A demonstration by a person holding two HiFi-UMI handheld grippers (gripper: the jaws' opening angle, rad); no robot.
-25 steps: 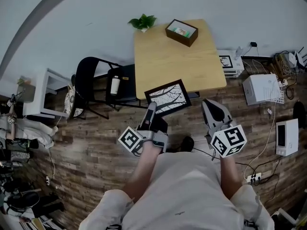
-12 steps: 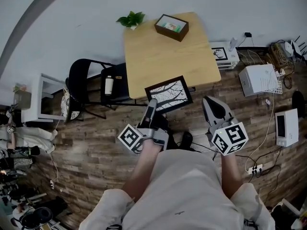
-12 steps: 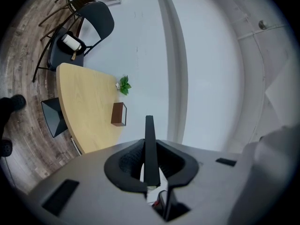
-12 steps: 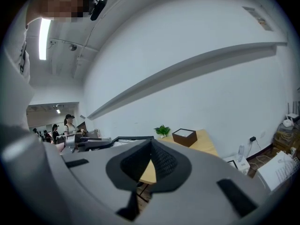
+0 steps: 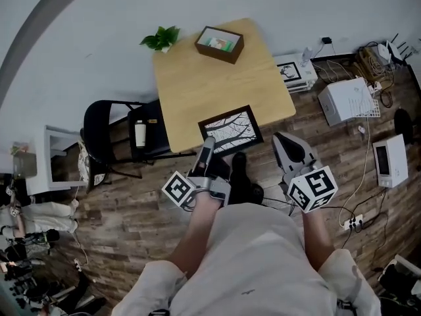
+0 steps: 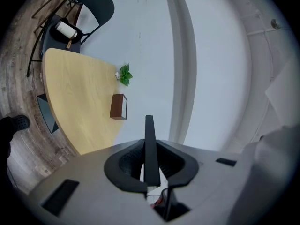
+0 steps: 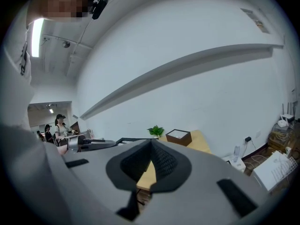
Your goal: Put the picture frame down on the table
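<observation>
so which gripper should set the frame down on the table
Left. The left gripper is shut on the picture frame, which sits at the table's near edge. The right gripper has its jaws together on nothing and is off to the side, over the floor.

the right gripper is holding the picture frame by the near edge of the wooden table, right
Not the right one. The left gripper holds the picture frame: the left gripper view shows its jaws shut on the frame's thin edge. The right gripper has its jaws together with nothing between them, as its own view shows. The frame is indeed by the near edge of the wooden table.
</observation>
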